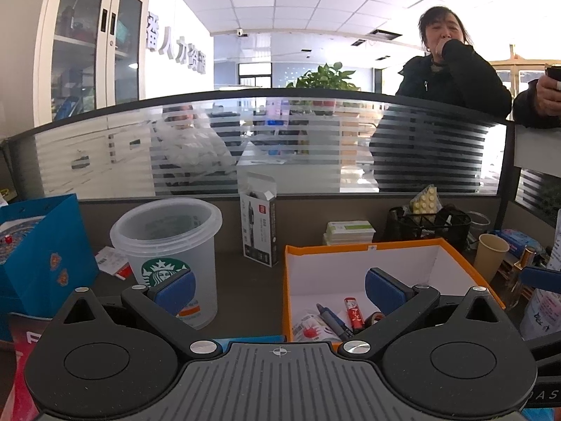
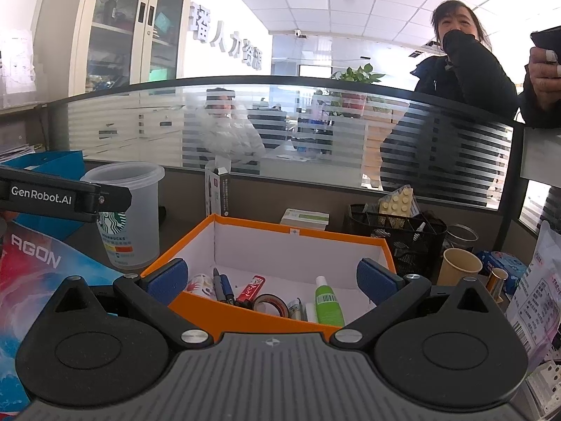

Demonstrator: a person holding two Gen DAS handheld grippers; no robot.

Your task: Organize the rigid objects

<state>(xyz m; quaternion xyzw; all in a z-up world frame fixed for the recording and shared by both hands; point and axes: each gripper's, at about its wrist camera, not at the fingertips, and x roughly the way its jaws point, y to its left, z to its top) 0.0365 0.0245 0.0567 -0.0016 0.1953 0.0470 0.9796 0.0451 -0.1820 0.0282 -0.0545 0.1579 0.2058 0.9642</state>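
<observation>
The right gripper point(image 2: 271, 280) and left gripper point(image 1: 280, 289) are hovering spread and empty over the orange box's point(image 2: 224, 310) near rim. Pens, tape and a green bottle point(image 2: 328, 301) are lying along the box's near wall. The next object is best released low and centred, avoiding the rim.

Empty spread tool point(image 1: 278, 289) before orange box point(image 1: 364, 245)

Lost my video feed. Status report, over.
Left gripper and right gripper open, empty. Orange box holds pens, tape, green bottle. Plastic cup left of box; path clear.
</observation>
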